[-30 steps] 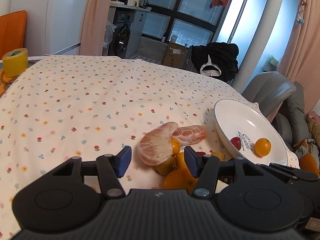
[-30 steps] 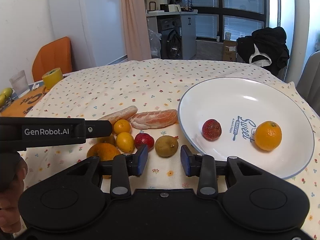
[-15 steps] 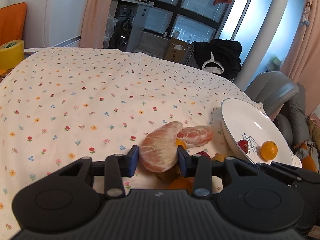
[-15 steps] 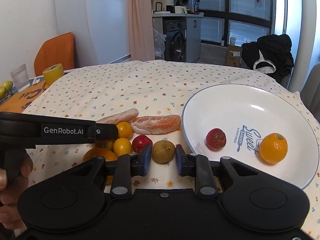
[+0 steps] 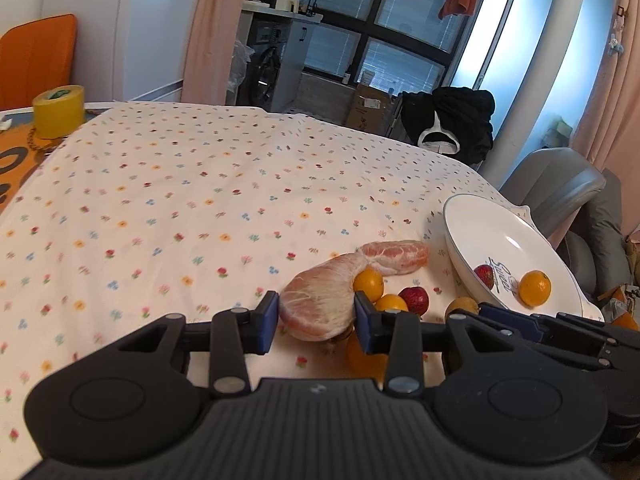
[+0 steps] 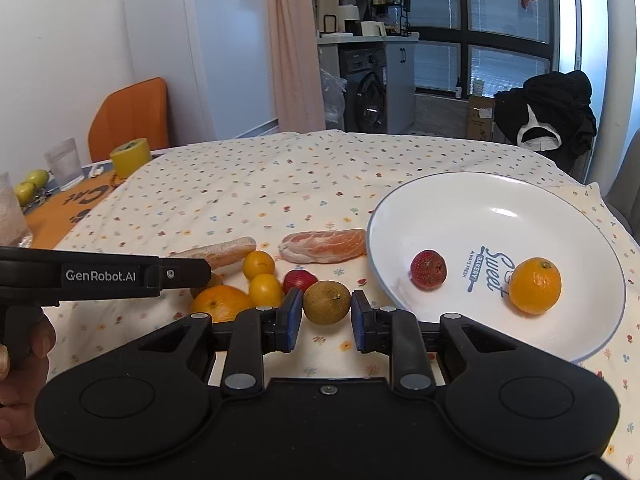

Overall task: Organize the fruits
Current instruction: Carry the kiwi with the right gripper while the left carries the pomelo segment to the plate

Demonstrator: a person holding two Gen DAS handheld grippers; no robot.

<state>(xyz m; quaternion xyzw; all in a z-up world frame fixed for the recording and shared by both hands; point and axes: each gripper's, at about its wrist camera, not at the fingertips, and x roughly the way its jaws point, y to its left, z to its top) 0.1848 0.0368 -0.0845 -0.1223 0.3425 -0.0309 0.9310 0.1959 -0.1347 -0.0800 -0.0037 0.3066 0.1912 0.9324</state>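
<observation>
Hidden: large orange (image 5: 358,354) mostly covered by left gripper (image 5: 316,322) | Left: clamped on pomelo segment (image 5: 320,304) | Right gripper (image 6: 326,320): brown fruit (image 6: 327,302) flanked, contact unclear | Surface: floral tablecloth (image 5: 200,200), white plate (image 6: 500,208) beside fruits | Room: washing machine (image 6: 366,98) behind.

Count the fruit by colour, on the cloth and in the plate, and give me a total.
Orange or yellow round fruit: 4
Red fruit: 2
Brown fruit: 1
Pink peeled segments: 2
Total: 9
</observation>
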